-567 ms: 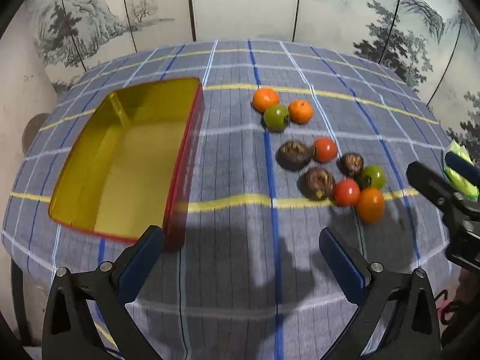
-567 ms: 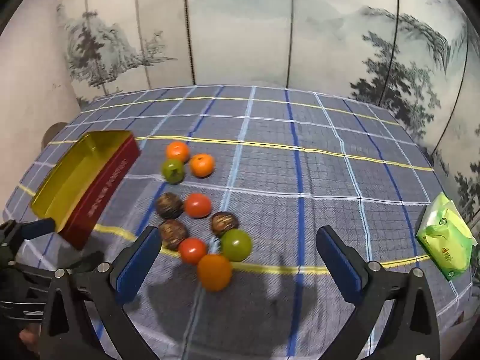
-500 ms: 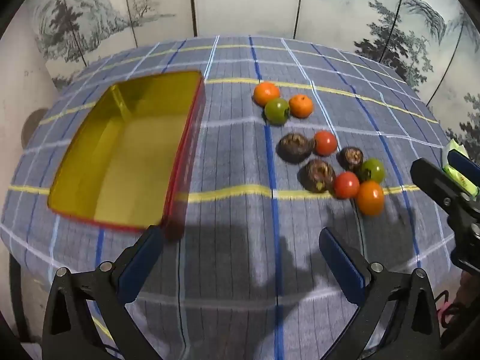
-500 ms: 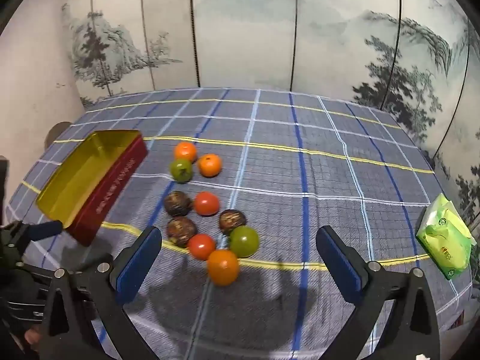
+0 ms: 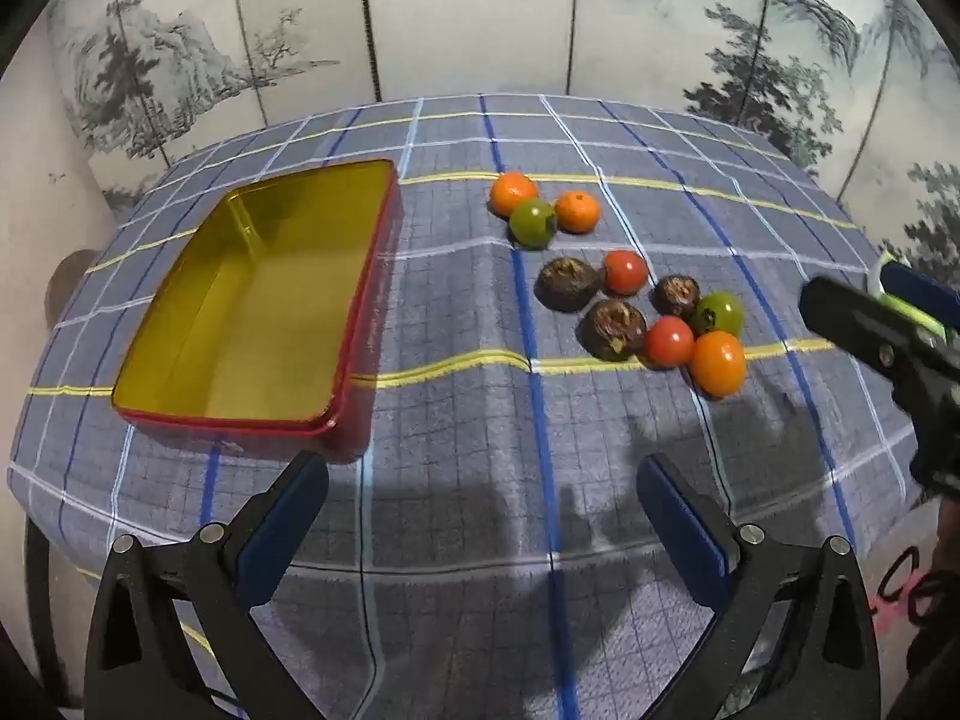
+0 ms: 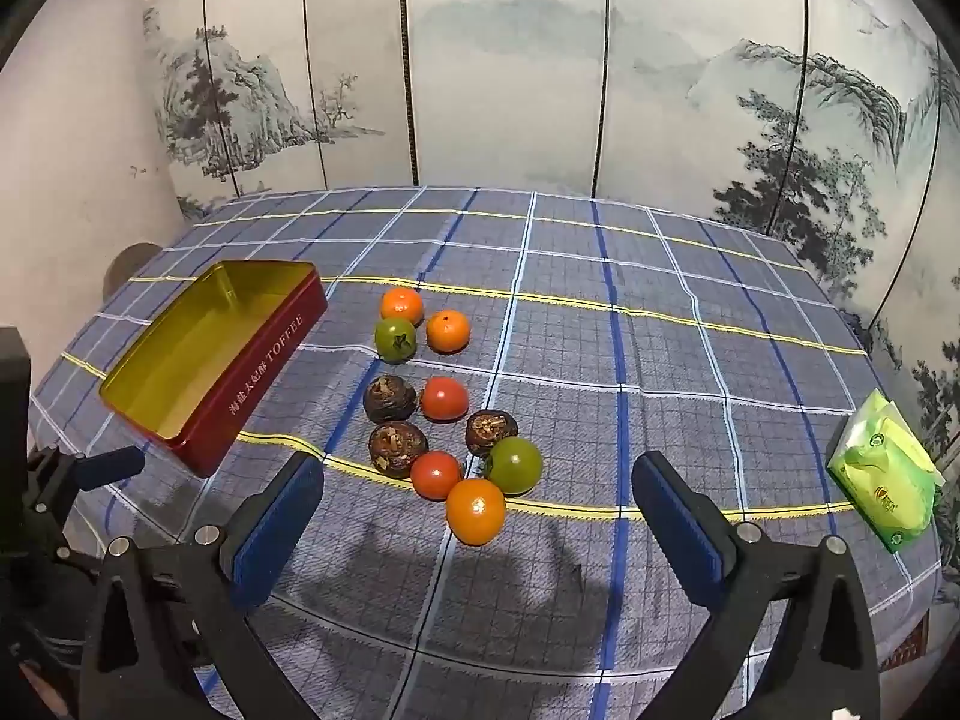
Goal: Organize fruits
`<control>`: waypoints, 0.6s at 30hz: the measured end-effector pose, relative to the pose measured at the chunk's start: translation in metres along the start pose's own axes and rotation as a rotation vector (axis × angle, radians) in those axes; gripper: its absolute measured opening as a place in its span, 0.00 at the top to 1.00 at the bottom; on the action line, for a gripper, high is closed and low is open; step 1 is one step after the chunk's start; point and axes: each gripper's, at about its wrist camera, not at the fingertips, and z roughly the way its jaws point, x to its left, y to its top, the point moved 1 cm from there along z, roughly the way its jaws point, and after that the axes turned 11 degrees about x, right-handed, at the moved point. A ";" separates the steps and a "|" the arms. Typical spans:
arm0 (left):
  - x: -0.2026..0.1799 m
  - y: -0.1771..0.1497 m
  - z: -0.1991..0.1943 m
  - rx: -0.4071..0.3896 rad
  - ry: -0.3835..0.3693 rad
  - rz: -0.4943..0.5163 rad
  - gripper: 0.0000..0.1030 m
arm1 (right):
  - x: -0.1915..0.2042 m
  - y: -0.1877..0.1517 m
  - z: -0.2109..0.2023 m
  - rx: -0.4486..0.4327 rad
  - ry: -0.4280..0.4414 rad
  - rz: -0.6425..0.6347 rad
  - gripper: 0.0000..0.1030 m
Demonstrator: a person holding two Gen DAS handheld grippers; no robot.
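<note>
Several small fruits lie loose on the blue checked cloth: an orange one [image 6: 476, 510] nearest me, red ones [image 6: 435, 474] [image 6: 443, 398], green ones [image 6: 515, 464] [image 6: 395, 339], brown ones [image 6: 397, 449] and two oranges [image 6: 401, 306] [image 6: 447, 330]. A red tin [image 5: 258, 306] with a gold inside stands empty to their left. My left gripper [image 5: 480, 516] hangs open above the near cloth, short of the tin and fruits. My right gripper [image 6: 474, 525] is open too, the orange fruit just ahead of its fingers. In the left wrist view the right gripper [image 5: 882, 324] juts in from the right.
A green tissue pack [image 6: 885, 483] lies at the table's right edge. A painted folding screen [image 6: 510, 72] stands behind the round table. The cloth's near edge drops off just below both grippers.
Both grippers have drawn back and tilted up, so the table and fruits sit lower and farther in each view. Nothing on the table has moved; both stay open.
</note>
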 end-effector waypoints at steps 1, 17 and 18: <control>-0.002 -0.001 0.000 0.009 -0.002 0.009 0.01 | -0.001 -0.001 0.002 0.004 0.002 0.005 0.01; 0.004 0.000 0.004 0.026 0.031 -0.017 0.01 | -0.009 -0.015 0.019 0.031 0.022 0.017 0.01; 0.005 0.000 0.003 0.026 0.034 -0.021 0.01 | -0.009 -0.015 0.018 0.030 0.023 0.013 0.01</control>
